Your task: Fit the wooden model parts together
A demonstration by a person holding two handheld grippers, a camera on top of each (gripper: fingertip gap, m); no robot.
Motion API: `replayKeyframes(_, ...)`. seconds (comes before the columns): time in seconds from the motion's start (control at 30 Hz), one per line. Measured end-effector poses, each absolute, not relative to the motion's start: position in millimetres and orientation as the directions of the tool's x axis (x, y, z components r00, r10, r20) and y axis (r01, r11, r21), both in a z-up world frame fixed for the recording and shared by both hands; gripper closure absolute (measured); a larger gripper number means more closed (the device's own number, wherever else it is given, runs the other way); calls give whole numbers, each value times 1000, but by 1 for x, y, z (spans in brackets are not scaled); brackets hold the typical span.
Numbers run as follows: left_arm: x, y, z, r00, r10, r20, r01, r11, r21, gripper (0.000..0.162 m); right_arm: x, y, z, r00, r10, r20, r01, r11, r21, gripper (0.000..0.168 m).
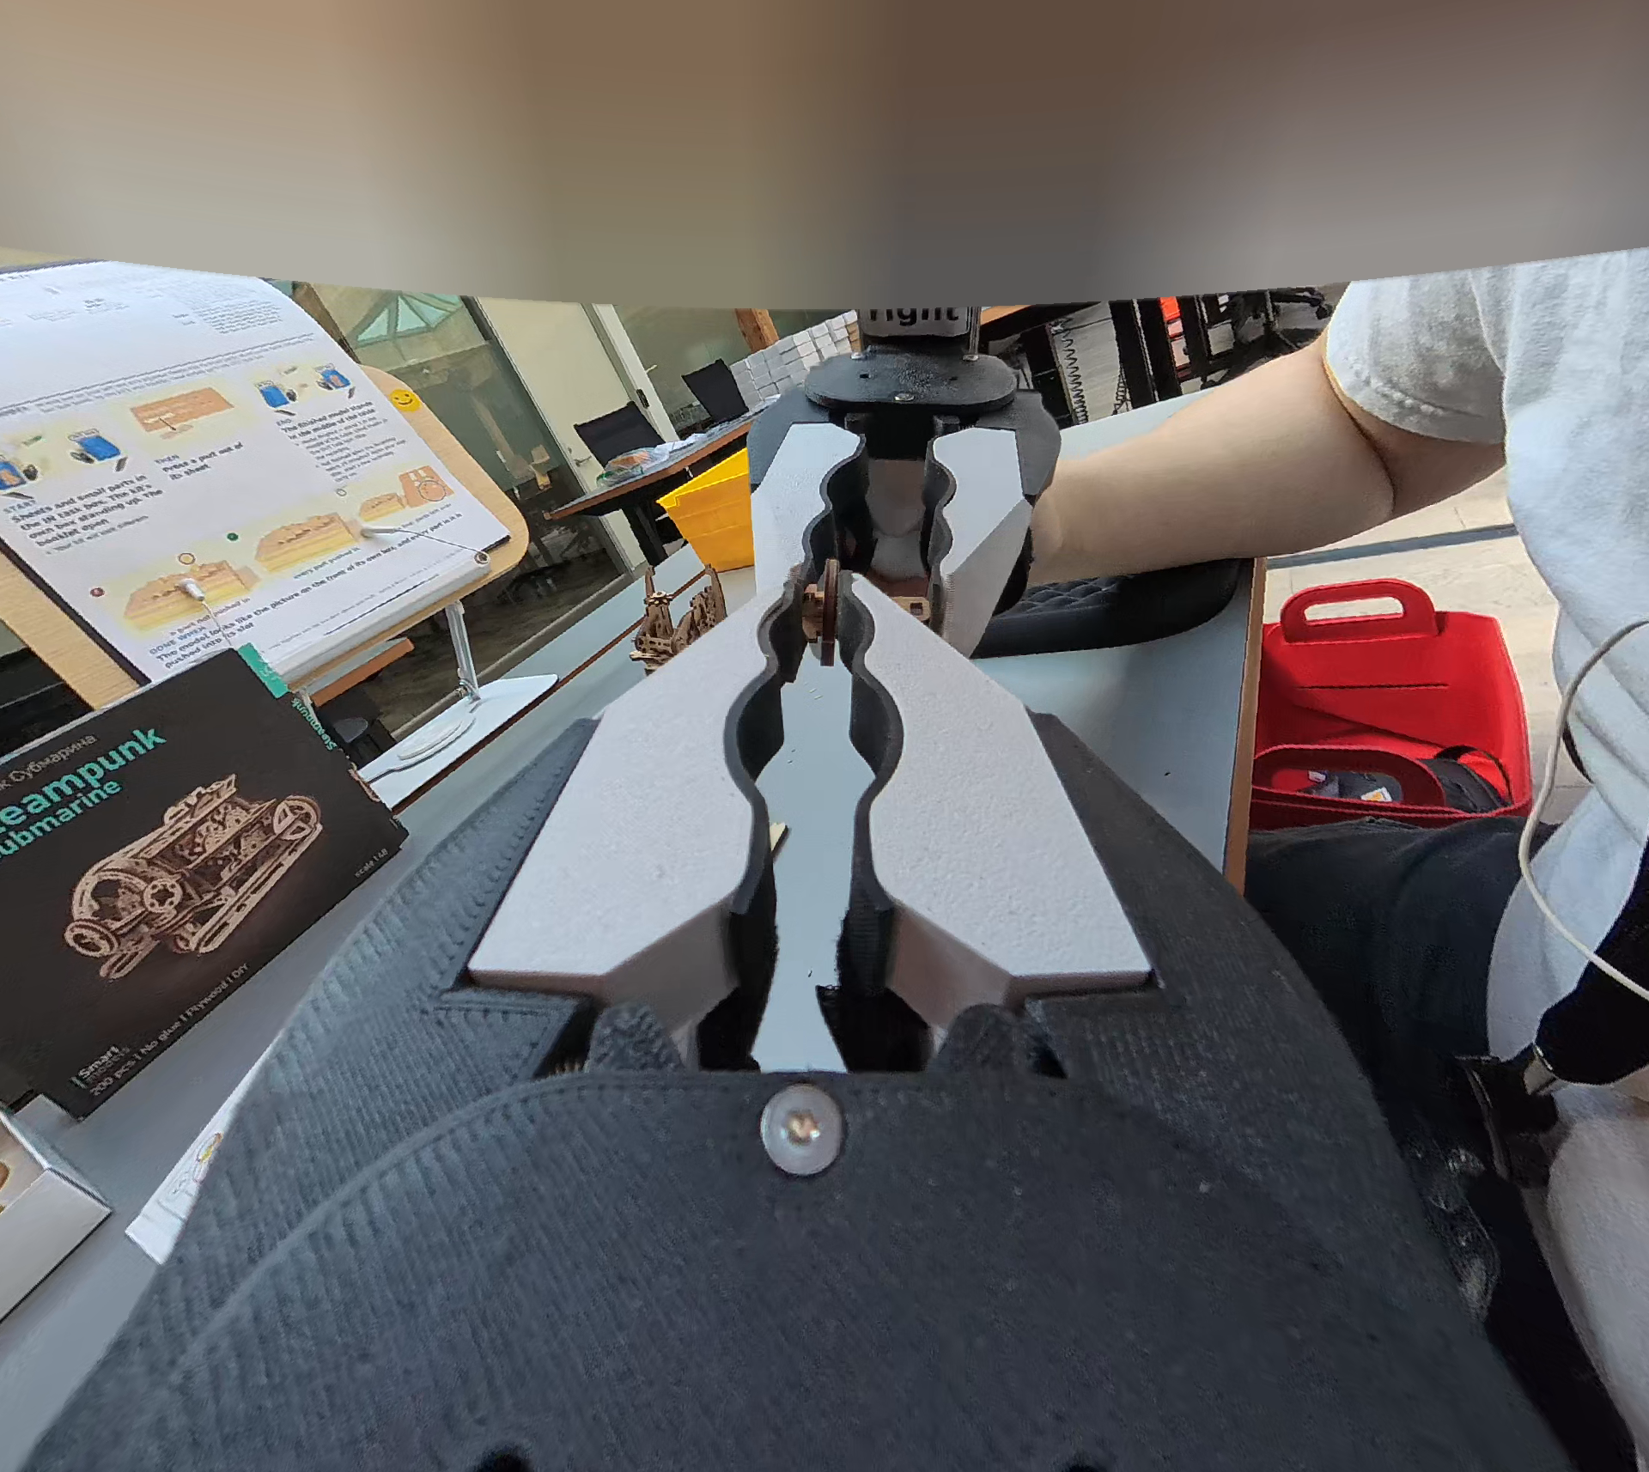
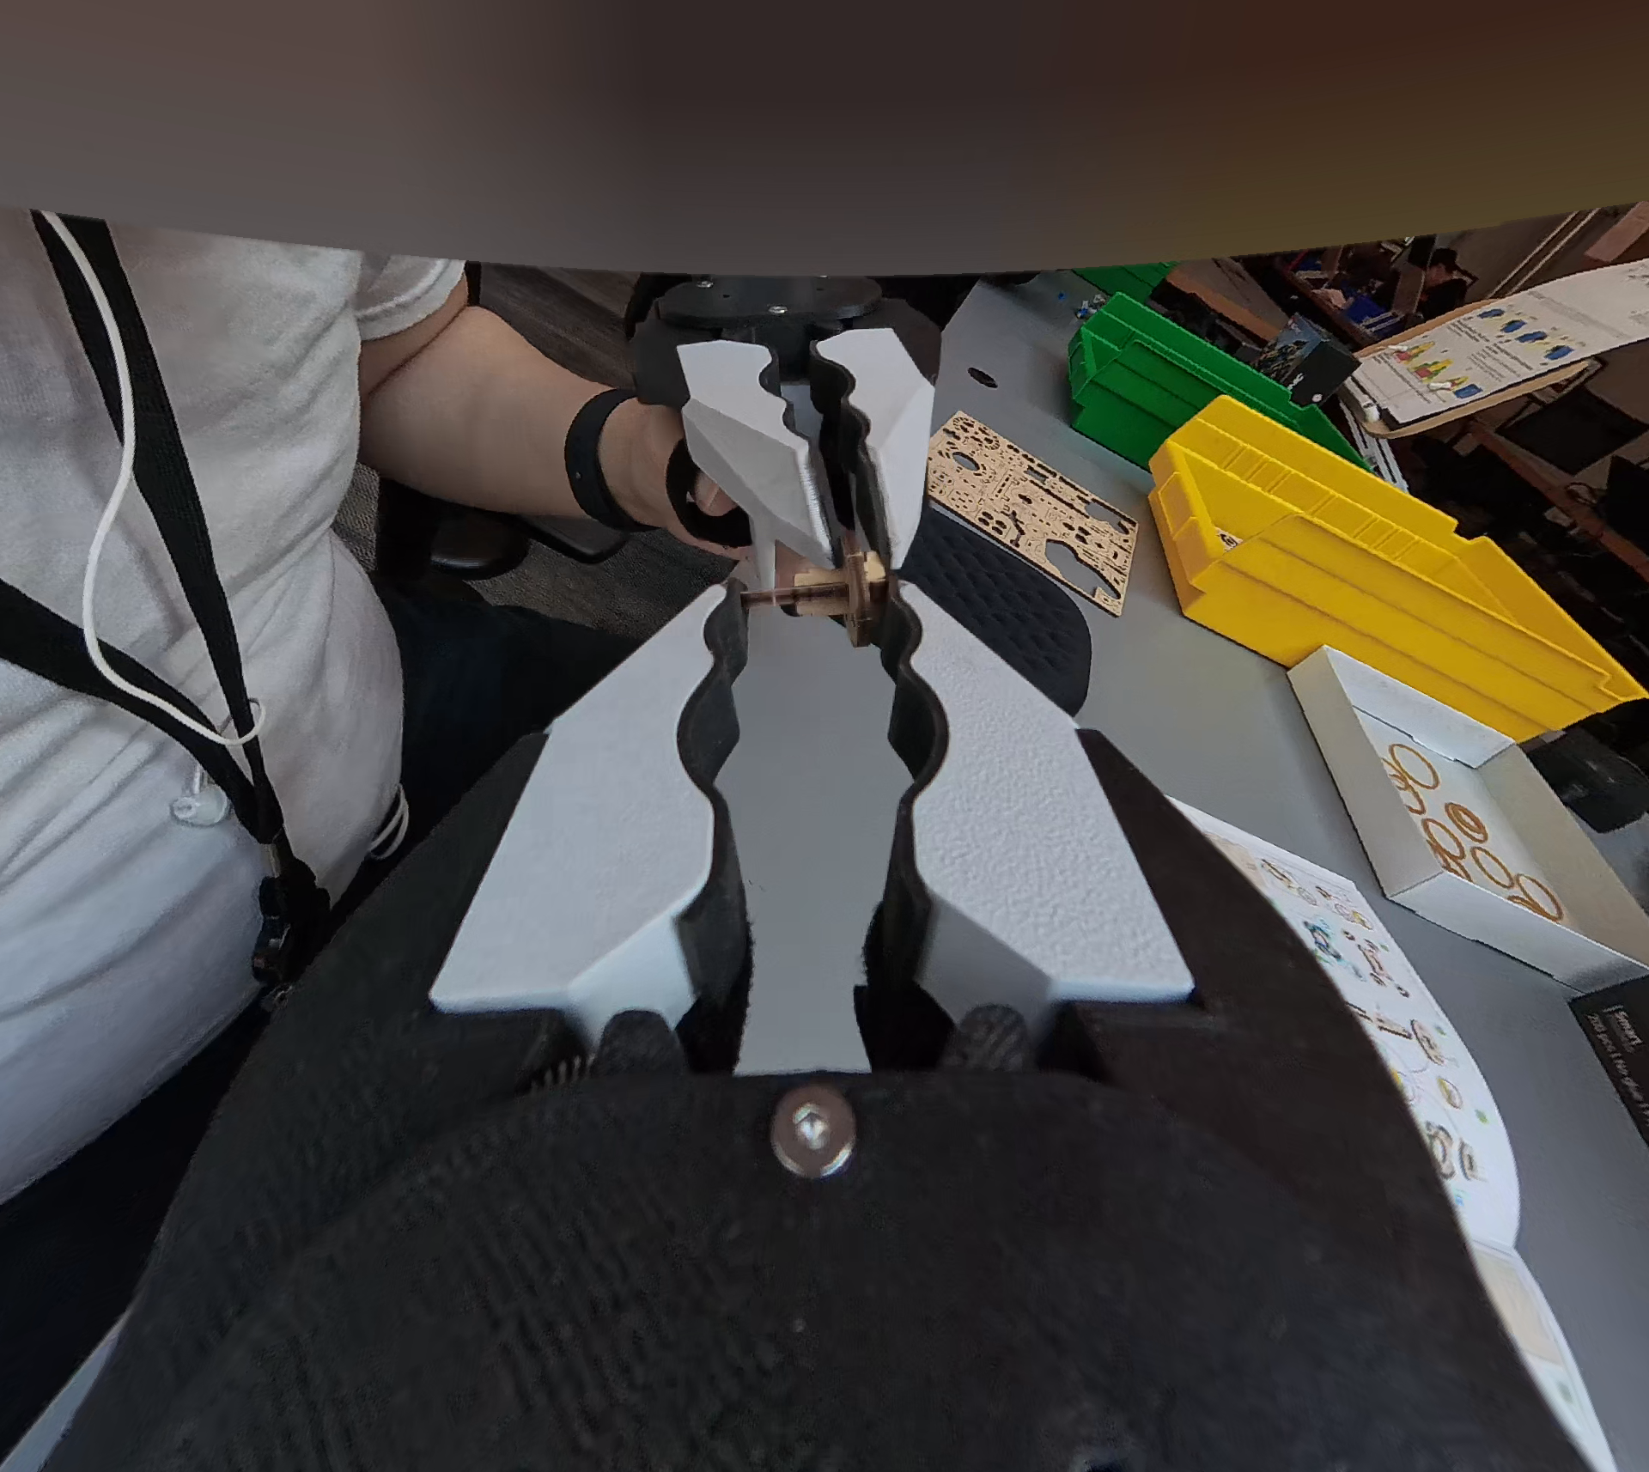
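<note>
A small wooden axle piece (image 2: pixel 825 589), a thin pin carrying discs, is being held above the near edge of the tabletop (image 2: pixel 1187 724). It is being pinched endwise by the right tongs (image 2: pixel 812 595), while the left tongs (image 2: pixel 825 537) are being pressed together on 1 of its discs from the far side. A press-fit step is judged to be in hand; next, a straight push along the pin is being called for. The joint itself is being hidden by the tips, so seating cannot be told.
</note>
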State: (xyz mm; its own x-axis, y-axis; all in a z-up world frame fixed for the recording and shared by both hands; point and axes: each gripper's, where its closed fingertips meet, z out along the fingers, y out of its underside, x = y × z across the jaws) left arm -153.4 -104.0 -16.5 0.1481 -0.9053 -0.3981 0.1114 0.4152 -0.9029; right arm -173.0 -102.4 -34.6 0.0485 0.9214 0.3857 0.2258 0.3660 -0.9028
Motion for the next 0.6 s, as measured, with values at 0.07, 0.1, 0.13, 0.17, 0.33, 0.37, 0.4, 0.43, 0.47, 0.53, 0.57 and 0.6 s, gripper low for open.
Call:
replayKeyframes(0.07,-157,-99,-15,190,-899,-395,128,422,-898,152,-172,-100,-32,66,924,378,197,359,-912,139)
replayKeyframes(0.1,-158,-97,-16,195,-903,-383,130,411,-902,146,-171,-100,-31,66,922,380,194,362,-912,139)
replayKeyframes(0.13,-159,-96,-17,181,-913,-365,132,390,-911,145,-171,-99,-30,72,922,381,191,362,-912,139)
replayKeyframes(0.17,-159,-97,-18,161,-924,-347,138,370,-919,143,-171,-100,-27,73,922,380,178,363,-915,139)
replayKeyframes(0.33,-159,-102,-17,177,-896,-408,143,433,-890,157,-171,-100,-29,61,931,359,168,345,-923,139)
replayKeyframes(0.37,-158,-102,-17,187,-886,-424,136,451,-882,157,-170,-100,-29,59,935,351,164,337,-927,139)
replayKeyframes(0.4,-157,-101,-18,191,-880,-434,129,461,-878,158,-170,-99,-29,58,936,347,168,333,-928,139)
replayKeyframes(0.43,-157,-100,-18,194,-878,-437,124,464,-877,158,-170,-98,-30,60,937,344,168,331,-929,139)
replayKeyframes(0.47,-157,-99,-18,197,-878,-437,123,464,-877,158,-170,-99,-30,54,938,341,163,329,-930,139)
replayKeyframes(0.53,-157,-100,-19,176,-880,-441,114,463,-879,159,-171,-99,-31,56,939,339,169,326,-930,139)
replayKeyframes(0.57,-157,-101,-20,167,-881,-442,110,462,-880,162,-171,-99,-31,55,938,343,169,330,-929,139)
replayKeyframes(0.6,-156,-100,-20,165,-880,-446,104,465,-879,162,-171,-99,-31,55,939,338,167,325,-931,139)
